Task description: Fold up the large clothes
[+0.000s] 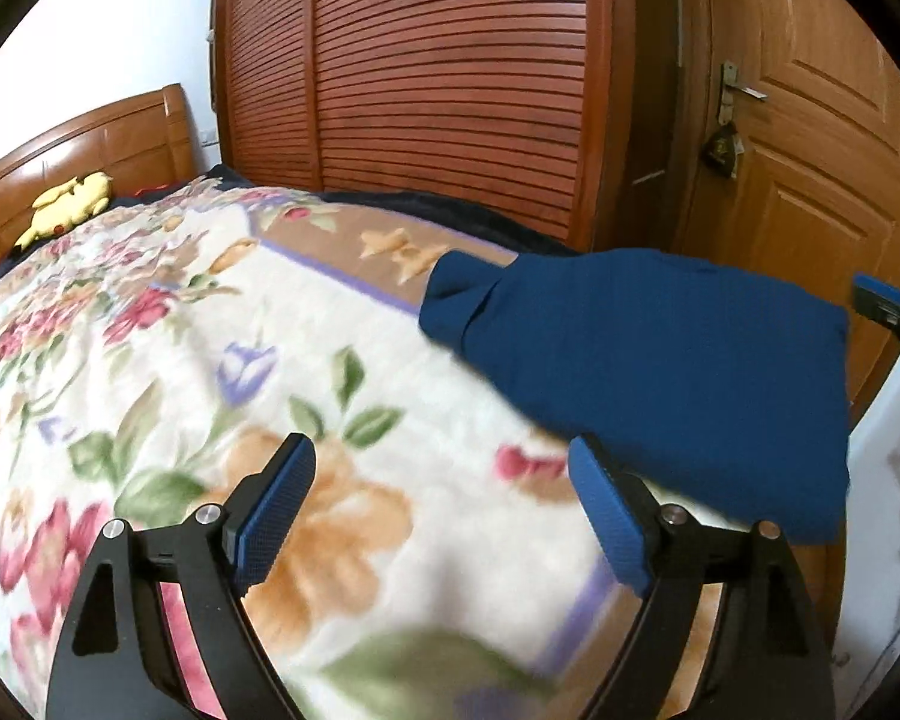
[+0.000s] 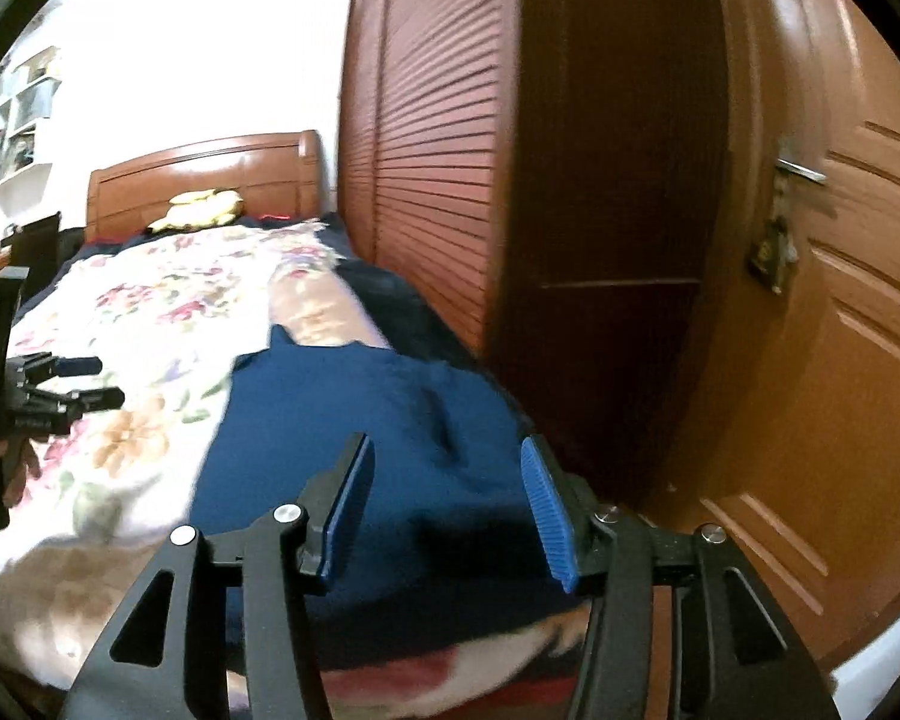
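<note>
A dark blue garment (image 1: 660,360) lies folded into a compact shape near the foot corner of the bed, with a sleeve or flap sticking out toward the headboard. My left gripper (image 1: 441,462) stands open over the floral blanket (image 1: 210,360), just left of the garment, with nothing between its blue pads. In the right wrist view my right gripper (image 2: 447,450) hovers open above the garment (image 2: 330,420); the cloth lies below its pads, not pinched. The left gripper (image 2: 99,383) shows at the left edge there, and the right gripper (image 1: 888,306) shows at the right edge of the left wrist view.
A wooden headboard (image 1: 90,150) with a yellow plush toy (image 1: 69,204) stands at the far end of the bed. A louvered wooden wardrobe (image 1: 450,72) runs close along the bed's far side. A wooden door (image 2: 840,330) with a metal handle (image 2: 801,169) is at the right.
</note>
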Demonstrator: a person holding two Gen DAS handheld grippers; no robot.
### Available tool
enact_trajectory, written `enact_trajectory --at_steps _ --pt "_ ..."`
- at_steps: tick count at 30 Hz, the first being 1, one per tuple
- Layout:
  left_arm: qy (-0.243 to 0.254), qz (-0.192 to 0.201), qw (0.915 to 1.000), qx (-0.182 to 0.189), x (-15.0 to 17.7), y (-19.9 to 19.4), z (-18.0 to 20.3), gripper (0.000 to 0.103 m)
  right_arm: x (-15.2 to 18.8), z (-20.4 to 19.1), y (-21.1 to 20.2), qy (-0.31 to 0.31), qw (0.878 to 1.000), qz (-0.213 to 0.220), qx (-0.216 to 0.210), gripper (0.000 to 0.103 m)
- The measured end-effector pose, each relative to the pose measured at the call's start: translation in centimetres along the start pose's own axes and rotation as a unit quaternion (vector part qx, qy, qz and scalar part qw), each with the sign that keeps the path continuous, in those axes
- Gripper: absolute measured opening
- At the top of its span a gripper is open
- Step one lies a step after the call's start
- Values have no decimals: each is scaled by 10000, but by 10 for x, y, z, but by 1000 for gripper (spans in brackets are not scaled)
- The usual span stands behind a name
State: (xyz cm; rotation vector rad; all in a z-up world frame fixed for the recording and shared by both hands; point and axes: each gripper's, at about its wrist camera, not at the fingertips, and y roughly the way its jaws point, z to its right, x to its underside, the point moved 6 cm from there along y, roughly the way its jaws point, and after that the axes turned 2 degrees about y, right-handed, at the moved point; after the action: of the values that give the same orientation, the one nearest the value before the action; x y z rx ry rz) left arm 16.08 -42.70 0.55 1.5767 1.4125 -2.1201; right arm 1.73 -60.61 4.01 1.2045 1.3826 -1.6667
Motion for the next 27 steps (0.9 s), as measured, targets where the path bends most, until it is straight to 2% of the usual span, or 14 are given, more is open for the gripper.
enact_trajectory --at_steps 4,7,13,16,22,27 --pt "-39 33 9999 -125 25 -24 -17 87 5 -25 20 -222 9995 -201 -63 53" --pt "-16 37 9997 -235 37 -36 -29 87 12 -29 33 -421 9985 -342 78 53" --pt "-24 54 9993 -375 60 -61 -51 87 15 -10 62 -299 9962 -682 449 53" --pt "-61 99 9988 -477 73 -78 -63 87 24 0 75 -87 9934 -1110 285 53" --pt "-311 109 9975 -629 104 -109 -90 87 7 1 68 -70 9912 -1201 553 54" --pt "-422 176 9957 -808 124 -139 -111 87 -14 -22 37 -71 9955 -701 630 54"
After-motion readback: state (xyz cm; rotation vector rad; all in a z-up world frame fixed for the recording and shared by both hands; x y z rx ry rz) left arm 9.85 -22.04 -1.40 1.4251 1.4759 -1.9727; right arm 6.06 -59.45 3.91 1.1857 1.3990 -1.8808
